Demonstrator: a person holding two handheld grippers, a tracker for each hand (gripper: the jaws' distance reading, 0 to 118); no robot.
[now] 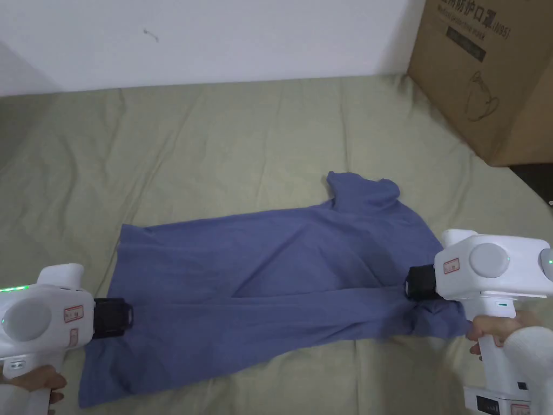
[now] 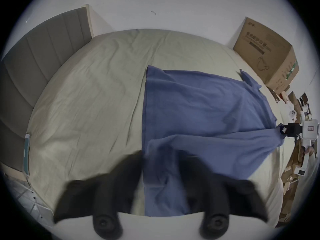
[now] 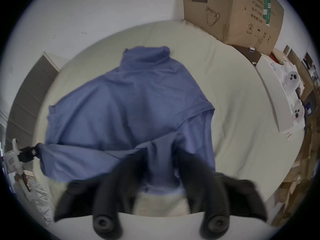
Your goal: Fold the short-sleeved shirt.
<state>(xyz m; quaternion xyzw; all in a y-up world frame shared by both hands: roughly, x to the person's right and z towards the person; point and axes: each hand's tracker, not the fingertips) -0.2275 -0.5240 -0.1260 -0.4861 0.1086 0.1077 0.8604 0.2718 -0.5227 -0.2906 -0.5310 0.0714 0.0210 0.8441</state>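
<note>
Between both grippers [image 1: 127, 318] [image 1: 409, 282], blue shirt [image 1: 259, 265] stretched, near edge lifted

One shirt [image 1: 259, 265], two grippers (left [image 1: 127, 319], right [image 1: 410, 282]), one cardboard box [image 1: 486, 81].

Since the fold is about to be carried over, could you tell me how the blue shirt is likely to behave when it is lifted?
The shirt will probably be floppy: the edge strung between the left gripper and right gripper sags and creases. It seems light, since that thin fold lifts easily. Unheld parts will likely trail on the bed sheet.
</note>
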